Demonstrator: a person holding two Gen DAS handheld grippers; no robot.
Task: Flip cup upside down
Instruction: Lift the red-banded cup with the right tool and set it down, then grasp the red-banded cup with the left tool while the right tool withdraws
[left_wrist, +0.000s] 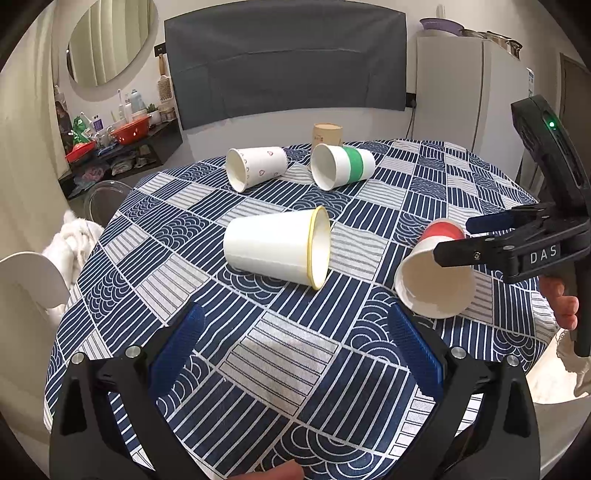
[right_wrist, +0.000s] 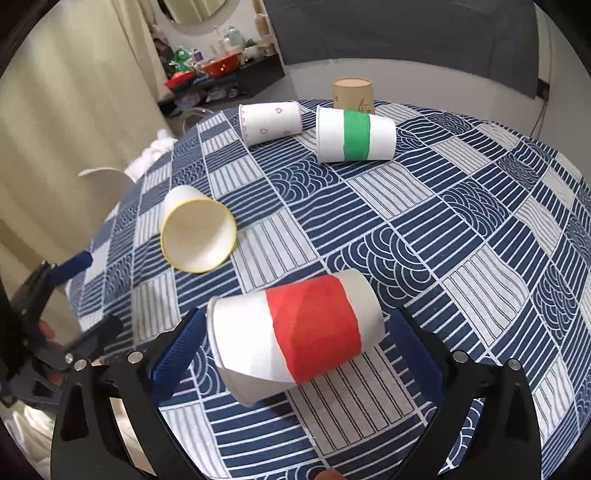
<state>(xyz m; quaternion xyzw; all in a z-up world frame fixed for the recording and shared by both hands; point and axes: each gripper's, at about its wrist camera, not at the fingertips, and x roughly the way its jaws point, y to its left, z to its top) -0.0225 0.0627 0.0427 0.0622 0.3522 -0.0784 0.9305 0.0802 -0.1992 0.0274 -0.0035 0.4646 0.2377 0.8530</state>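
Observation:
A white paper cup with a red band (right_wrist: 295, 332) lies on its side on the blue patterned tablecloth (right_wrist: 461, 221), between the open blue pads of my right gripper (right_wrist: 295, 343), which do not touch it. In the left wrist view that cup (left_wrist: 436, 273) lies at the right, with my right gripper (left_wrist: 454, 240) straddling it. A yellow-rimmed white cup (left_wrist: 277, 247) lies on its side ahead of my left gripper (left_wrist: 295, 350), which is open and empty. This cup also shows in the right wrist view (right_wrist: 197, 232).
A heart-print cup (left_wrist: 255, 166) and a green-banded cup (left_wrist: 340, 164) lie on their sides at the far side. A brown cup (left_wrist: 327, 134) stands upside down behind them. A white chair (left_wrist: 26, 284) stands left of the table. A cluttered shelf (left_wrist: 114, 147) is beyond.

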